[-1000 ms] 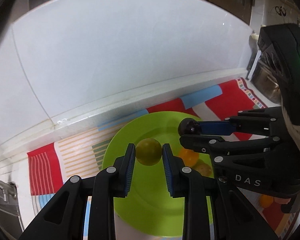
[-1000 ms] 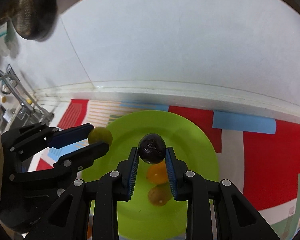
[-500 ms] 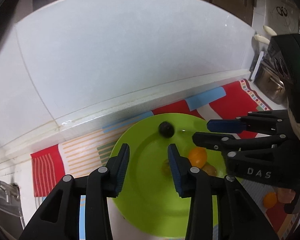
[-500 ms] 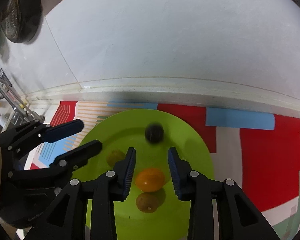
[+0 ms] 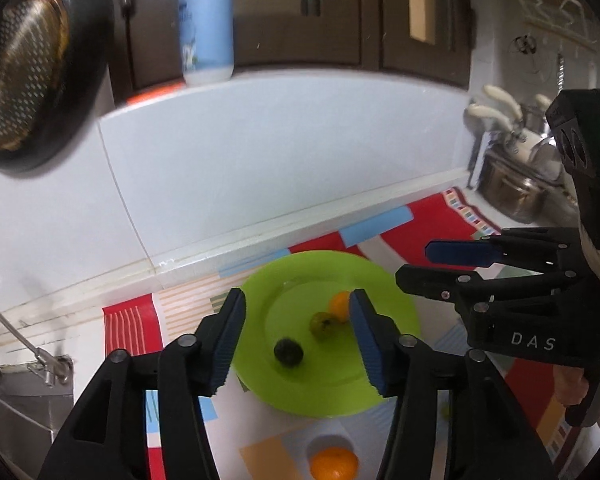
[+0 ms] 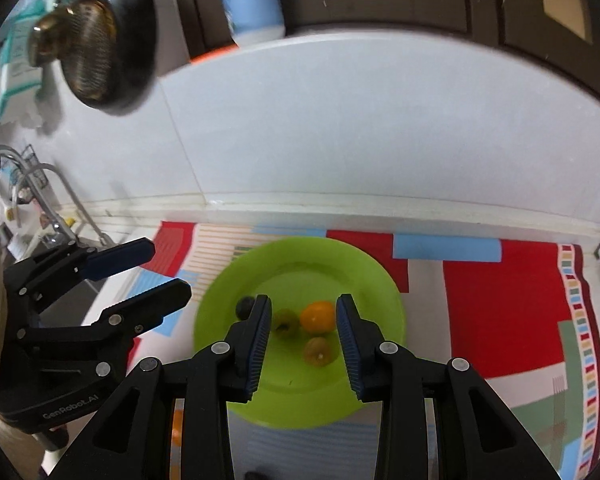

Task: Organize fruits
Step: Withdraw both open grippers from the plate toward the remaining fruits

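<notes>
A lime green plate lies on a striped mat. On it lie a dark plum, a yellow-green fruit, an orange fruit and a brownish fruit. My left gripper is open and empty, raised above the plate's near side. My right gripper is open and empty above the plate. It also shows in the left wrist view at the right. The left gripper shows in the right wrist view at the left.
An orange lies on the mat in front of the plate. A white tiled wall rises behind. A blue bottle stands on the ledge and a black strainer hangs at left. A sink is at left, metal pots at right.
Both grippers opened and let go of their fruits: the yellow-green fruit and the dark plum now lie on the plate. Both grippers pulled up and back from the plate.
</notes>
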